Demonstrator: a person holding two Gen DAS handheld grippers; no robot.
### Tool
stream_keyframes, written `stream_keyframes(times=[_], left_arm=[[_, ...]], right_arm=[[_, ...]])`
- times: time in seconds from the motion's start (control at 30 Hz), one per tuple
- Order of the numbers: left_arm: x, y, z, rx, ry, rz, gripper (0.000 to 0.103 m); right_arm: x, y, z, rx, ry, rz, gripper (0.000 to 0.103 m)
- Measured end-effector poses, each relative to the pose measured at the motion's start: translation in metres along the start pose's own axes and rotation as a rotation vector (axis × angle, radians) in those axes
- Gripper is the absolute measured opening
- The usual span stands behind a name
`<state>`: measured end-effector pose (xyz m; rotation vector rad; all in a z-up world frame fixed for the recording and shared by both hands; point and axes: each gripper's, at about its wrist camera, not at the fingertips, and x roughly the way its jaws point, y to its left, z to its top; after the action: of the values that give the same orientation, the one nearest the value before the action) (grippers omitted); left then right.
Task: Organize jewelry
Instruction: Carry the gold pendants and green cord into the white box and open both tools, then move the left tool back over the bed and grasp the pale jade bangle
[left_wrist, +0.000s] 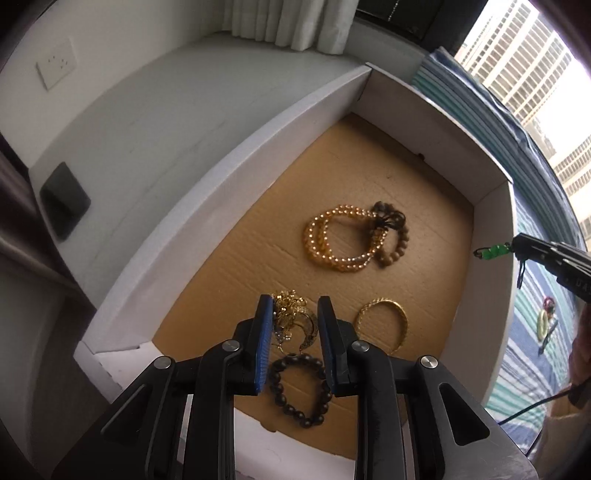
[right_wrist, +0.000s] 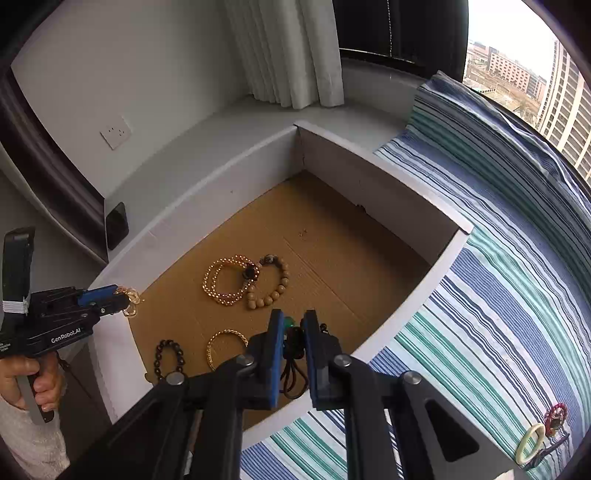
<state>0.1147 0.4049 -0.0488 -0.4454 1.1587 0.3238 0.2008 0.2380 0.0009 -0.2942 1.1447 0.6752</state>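
So both your hands are loaded right now. Your left gripper has its fingers pinched narrow on a tangled gold chain piece with hoops, and in the left wrist view it hangs over the lower middle of the frame, right above the dark beaded bracelet on the floor of the shallow white cardboard box with the brown bottom. Your right gripper is clamped tight on a black cord with green beads; the cord loops dangle down between the fingers, toward the bottom of the right wrist view.

What matters for the drop: the left piece is well inside the box walls, but the right one sits just at the near white wall, close to the striped bedspread. I'd guess you want it a bit further in toward the frame's centre, near the thin gold bangle, before letting go. A pale green ring and a red piece wait at lower right.
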Motion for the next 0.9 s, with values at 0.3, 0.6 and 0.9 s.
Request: stream_keyframes(times=[0.3, 0.6, 0.9], left_arm=[[0.029, 0.018, -0.006, -0.05, 0.056, 0.047, 0.05], [-0.019, -0.006, -0.021, -0.018, -0.051, 0.031, 0.078], [-0.048, -0.157, -0.105, 0.305, -0.162, -0.085, 0.09]], right_arm=[[0.058, 0.004, 0.001, -0.005, 0.065, -0.037, 0.029], [-0.005, 0.004, -0.015, -0.026, -0.035, 0.008, 0.031], [-0.085, -0.044, -0.129, -0.007, -0.141, -0.061, 0.043]])
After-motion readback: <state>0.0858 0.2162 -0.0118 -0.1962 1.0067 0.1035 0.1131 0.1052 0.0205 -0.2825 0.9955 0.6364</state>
